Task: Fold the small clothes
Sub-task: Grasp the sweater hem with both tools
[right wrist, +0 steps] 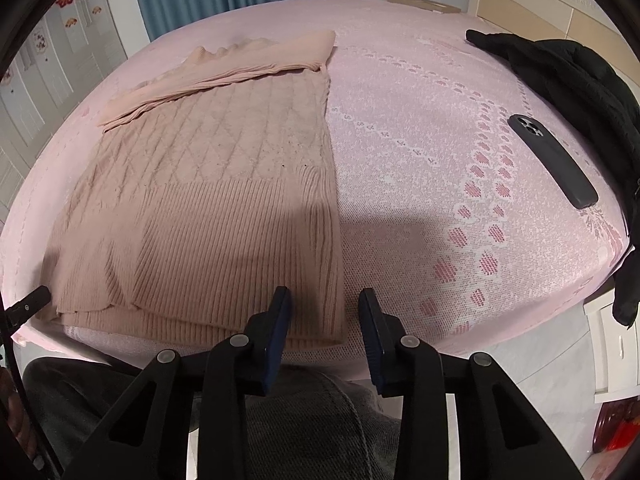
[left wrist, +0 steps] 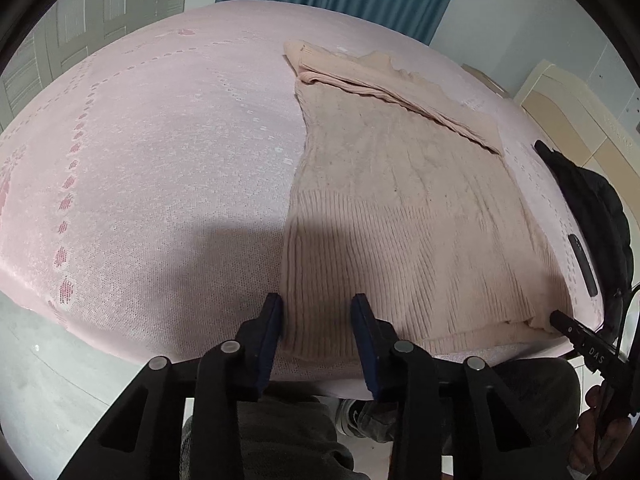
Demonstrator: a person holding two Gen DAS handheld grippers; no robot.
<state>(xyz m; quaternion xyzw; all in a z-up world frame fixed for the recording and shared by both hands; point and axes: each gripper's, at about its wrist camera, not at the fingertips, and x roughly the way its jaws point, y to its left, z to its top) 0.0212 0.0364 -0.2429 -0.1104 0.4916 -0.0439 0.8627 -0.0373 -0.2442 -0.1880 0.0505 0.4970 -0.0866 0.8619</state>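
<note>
Between both tongs (left wrist: 318,308): folded sweater (left wrist: 400,208).

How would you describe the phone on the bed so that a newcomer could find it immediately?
Start at the pink bedspread, then look right of the beige knit sweater. The phone lies face down beside a black jacket; its flat dark case and camera lenses set it apart.
</note>
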